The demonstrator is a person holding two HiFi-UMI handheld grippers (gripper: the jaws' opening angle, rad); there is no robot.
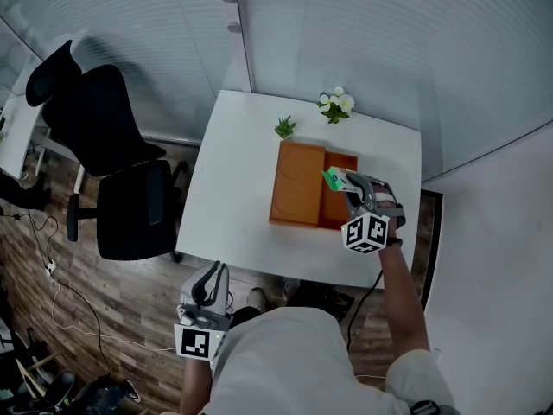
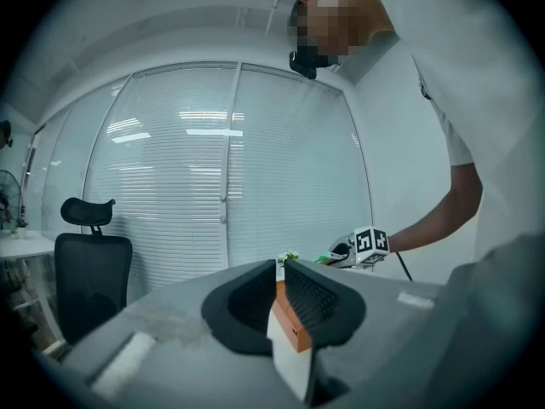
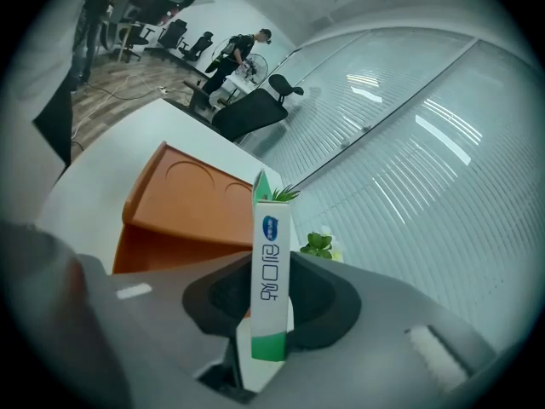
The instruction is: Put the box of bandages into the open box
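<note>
An orange box (image 1: 298,184) lies open on the white table (image 1: 229,206), its lid folded out to the left and its compartment on the right. My right gripper (image 1: 350,185) hovers over that compartment, shut on the green-and-white box of bandages (image 1: 334,179). In the right gripper view the bandage box (image 3: 271,267) stands upright between the jaws, with the orange box (image 3: 183,203) beyond and below it. My left gripper (image 1: 212,277) hangs off the table's near edge by my waist, jaws slightly open and empty. The left gripper view shows the orange box (image 2: 292,329) through that narrow gap.
A small green plant (image 1: 284,127) and a pot of white flowers (image 1: 336,104) stand at the table's far edge, just behind the orange box. A black office chair (image 1: 121,171) sits left of the table. Window blinds close off the far side.
</note>
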